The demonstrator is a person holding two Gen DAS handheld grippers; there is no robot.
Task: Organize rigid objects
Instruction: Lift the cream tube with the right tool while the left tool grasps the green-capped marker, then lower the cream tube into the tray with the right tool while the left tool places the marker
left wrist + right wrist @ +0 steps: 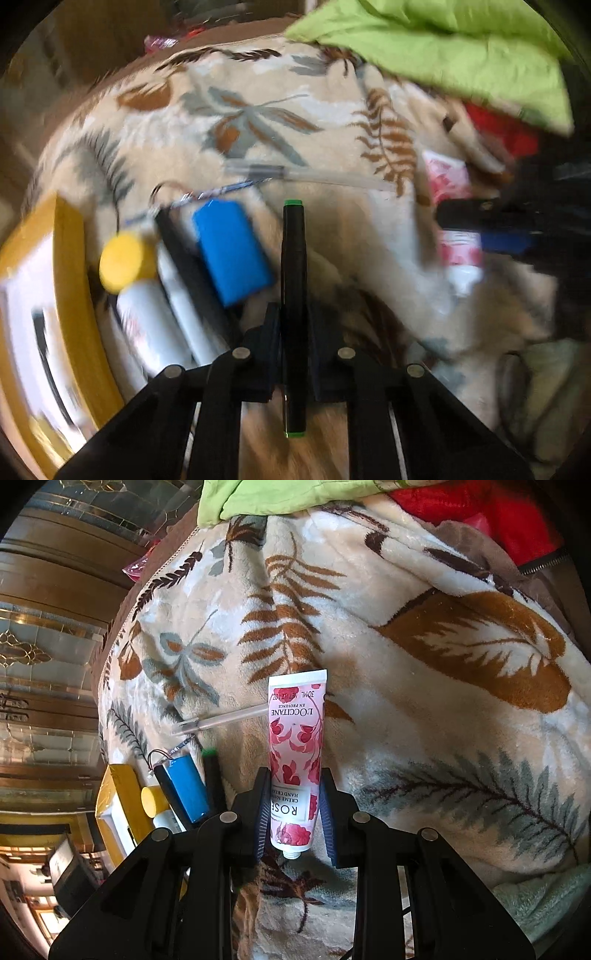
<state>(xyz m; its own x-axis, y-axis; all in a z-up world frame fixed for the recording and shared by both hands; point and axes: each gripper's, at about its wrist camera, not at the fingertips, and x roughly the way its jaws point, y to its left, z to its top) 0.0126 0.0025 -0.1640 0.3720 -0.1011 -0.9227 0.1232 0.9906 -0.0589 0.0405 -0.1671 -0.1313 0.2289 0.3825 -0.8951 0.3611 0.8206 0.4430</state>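
The right gripper (293, 808) is clamped on a hand cream tube (295, 760), its blue pads pressing both sides near the neck end. The tube stands along the fingers, crimped end away from the camera, above the leaf-print blanket (424, 709). Its pink floral label reads "L'OCCITANE EN PROVENCE", "30ML", "ROSE" and "HAND CREAM"; the threaded neck shows bare, with no cap on it.

The left gripper (293, 343) is closed on a black marker (293, 295) with green ends, held lengthwise between its fingers.

To the left on the blanket lie a blue battery pack (232, 251) with wires, a yellow-capped white bottle (129, 280), a white pen-like item and a yellow box (70, 295), close together. A clear tube (306, 175) lies farther off. A green cloth (461, 48) sits at the far edge.
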